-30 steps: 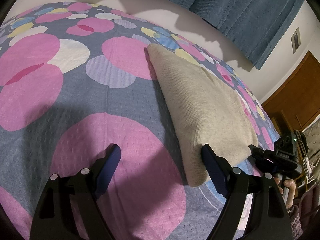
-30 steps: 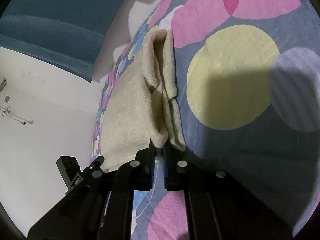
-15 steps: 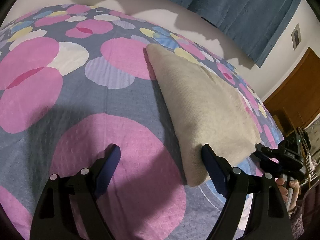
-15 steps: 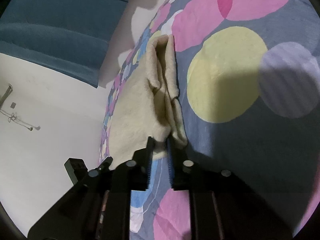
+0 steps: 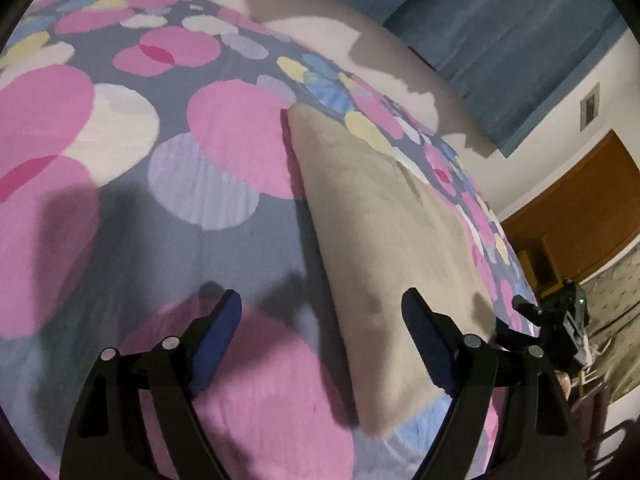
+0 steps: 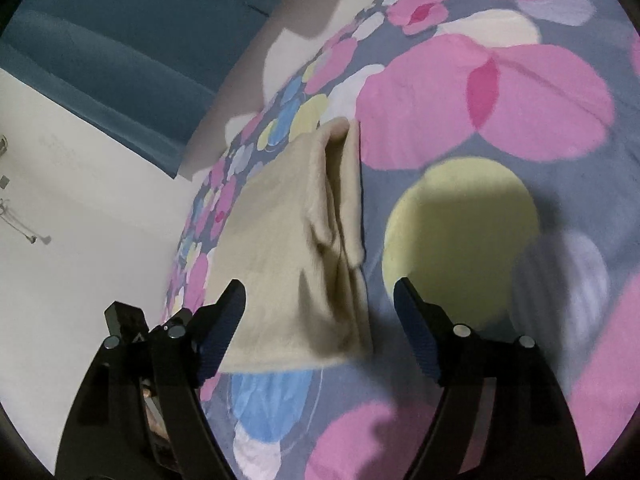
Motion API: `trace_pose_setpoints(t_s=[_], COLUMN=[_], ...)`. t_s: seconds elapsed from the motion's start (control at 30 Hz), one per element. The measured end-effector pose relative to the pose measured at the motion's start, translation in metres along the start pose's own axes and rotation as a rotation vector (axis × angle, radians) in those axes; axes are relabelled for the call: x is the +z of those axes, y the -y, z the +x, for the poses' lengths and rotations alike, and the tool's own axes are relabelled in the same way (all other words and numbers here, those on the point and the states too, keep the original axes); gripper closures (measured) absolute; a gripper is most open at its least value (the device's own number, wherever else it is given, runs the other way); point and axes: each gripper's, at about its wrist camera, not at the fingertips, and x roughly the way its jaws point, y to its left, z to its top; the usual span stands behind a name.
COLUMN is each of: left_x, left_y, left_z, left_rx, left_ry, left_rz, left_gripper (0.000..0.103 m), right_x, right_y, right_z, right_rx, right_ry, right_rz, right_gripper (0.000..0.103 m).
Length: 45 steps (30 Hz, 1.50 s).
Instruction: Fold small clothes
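A folded beige knit garment (image 5: 384, 248) lies flat on the bed's flowered cover (image 5: 120, 168). My left gripper (image 5: 324, 340) is open and empty, just above the cover, with its right finger over the garment's near left edge. In the right wrist view the same garment (image 6: 288, 264) shows its stacked folded layers on its right side. My right gripper (image 6: 320, 324) is open and empty, with the jaws wide on either side of the garment's near end. The other gripper (image 5: 560, 320) shows at the far right of the left wrist view.
The cover (image 6: 520, 120) has large pink, yellow, blue and lilac circles. A blue curtain (image 5: 500, 32) hangs on the wall behind the bed. A wooden door (image 5: 580, 208) stands at the right. The bed's edge runs just beyond the garment.
My right gripper was shut on the garment's near edge, then opened wide and let it go. The garment lies on the cover. My left gripper stayed open and barely moved.
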Motion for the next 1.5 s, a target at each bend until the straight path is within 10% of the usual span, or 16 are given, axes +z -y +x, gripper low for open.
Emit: trace_pose_setpoints(t_s=[0.53,0.77,1.5], left_x=[0.052,0.052,0.075], left_y=[0.002,0.013,-0.055], left_z=[0.071,0.078,0.010], left_rx=[-0.113,-0.076,0.109], left_ry=[-0.050,-0.023,-0.003], left_rz=[0.016,0.093,0.087], left_gripper=[0.029,0.068,0.074], right_x=[0.072,0.060,0.033], right_y=[-0.009,-0.017,-0.085], right_z=[0.091,0.097,0.165], right_rx=[0.199,0.115,0.216], right_ry=[-0.166,-0.190,-0.202], right_rz=[-0.090,-0.155,-0.087], right_gripper=[0.030,0.080,0.086])
